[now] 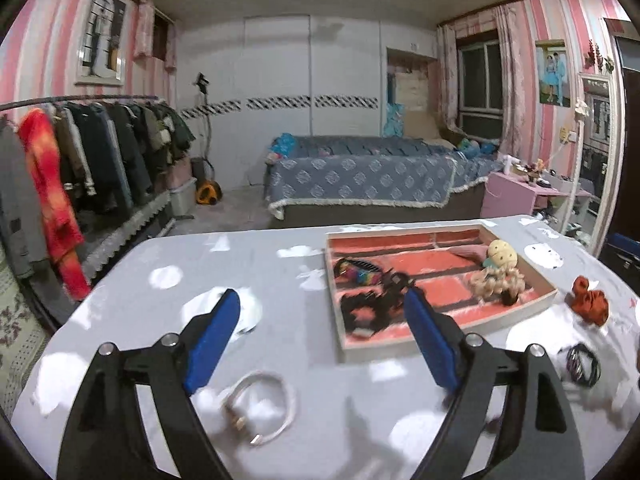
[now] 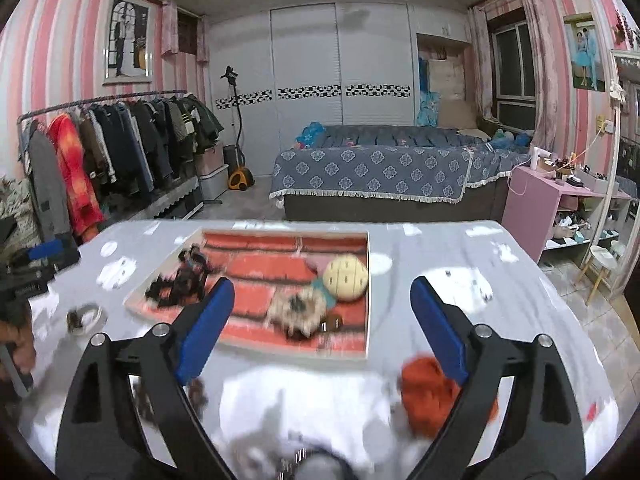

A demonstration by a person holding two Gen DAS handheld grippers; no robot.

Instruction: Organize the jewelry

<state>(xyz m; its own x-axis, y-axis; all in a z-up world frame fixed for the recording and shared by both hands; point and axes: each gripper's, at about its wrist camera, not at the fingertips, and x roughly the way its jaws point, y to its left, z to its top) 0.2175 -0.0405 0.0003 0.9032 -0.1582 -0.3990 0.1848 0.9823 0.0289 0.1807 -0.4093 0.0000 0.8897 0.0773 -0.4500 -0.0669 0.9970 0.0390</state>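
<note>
A white-framed tray with a red lining (image 1: 520, 312) (image 2: 348, 354) lies on the grey-white table. It holds black hair clips (image 1: 376, 304) (image 2: 180, 280), a multicoloured hair tie (image 1: 360, 274) and a cream doll-head scrunchie (image 1: 500, 268) (image 2: 344, 280). My left gripper (image 1: 322, 312) is open and empty above the table. A white bracelet (image 1: 260, 408) lies below between its fingers. My right gripper (image 2: 322, 300) is open and empty, low over the table. An orange scrunchie (image 1: 590, 300) (image 2: 432, 396) lies by its right finger. Black hair rings (image 1: 582, 366) lie right of the left gripper.
The table (image 1: 280, 280) (image 2: 460, 260) has rounded edges. Behind it stand a bed (image 1: 360, 176), a clothes rack (image 1: 80, 160) at left and a pink shelf (image 2: 532, 196) at right. The left gripper and the hand holding it show at the right wrist view's left edge (image 2: 24, 280).
</note>
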